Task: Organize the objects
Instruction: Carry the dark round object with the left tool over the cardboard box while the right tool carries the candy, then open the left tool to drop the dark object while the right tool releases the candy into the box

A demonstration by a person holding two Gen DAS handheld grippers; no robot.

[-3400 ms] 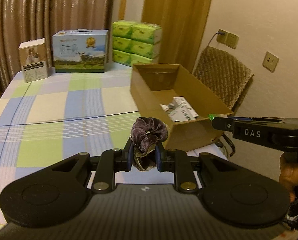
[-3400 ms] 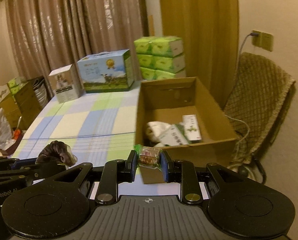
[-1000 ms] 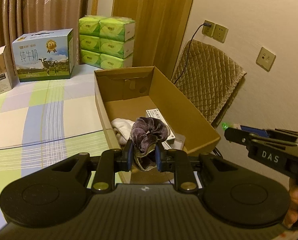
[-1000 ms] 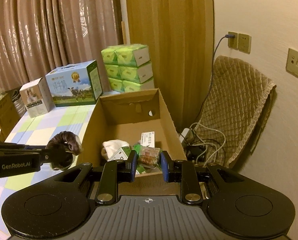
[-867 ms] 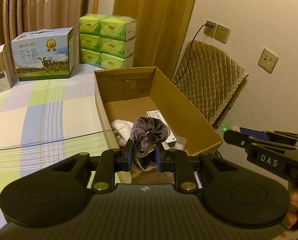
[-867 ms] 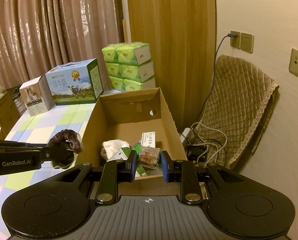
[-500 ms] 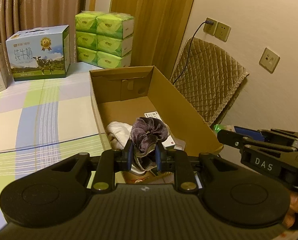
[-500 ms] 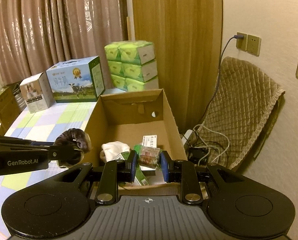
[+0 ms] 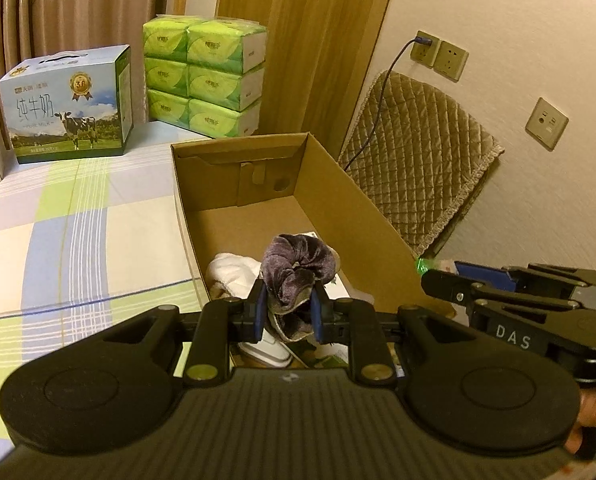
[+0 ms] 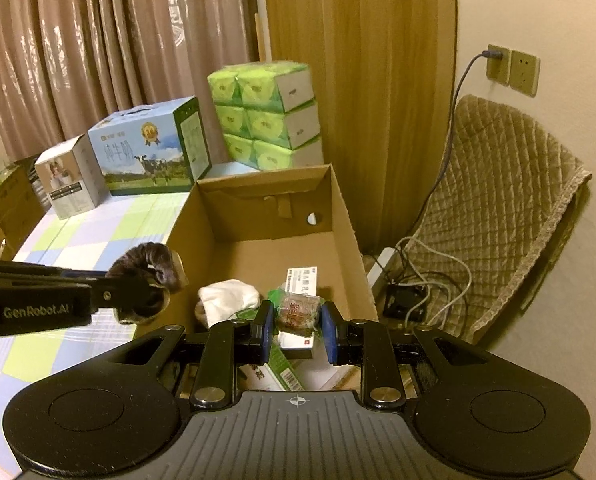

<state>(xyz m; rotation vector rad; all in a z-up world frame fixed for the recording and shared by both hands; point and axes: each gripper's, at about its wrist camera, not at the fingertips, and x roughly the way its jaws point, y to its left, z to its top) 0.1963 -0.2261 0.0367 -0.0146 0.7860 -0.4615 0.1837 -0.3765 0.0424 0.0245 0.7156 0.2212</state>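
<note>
Both tools hang over the near end of the cardboard box [image 10: 350, 236]: the left gripper [image 9: 286, 308] pinches a purple scrunchie [image 9: 296, 268], the right gripper [image 10: 297, 326] clamps a wrapped snack [image 10: 298, 312]. The scrunchie (soft, clingy velvet) may snag on a finger when released, or land outside if dropped near the box's left wall.

Velvety cloth scrunchie [image 9: 298, 266]; matt cardboard box [image 9: 350, 216].
</note>
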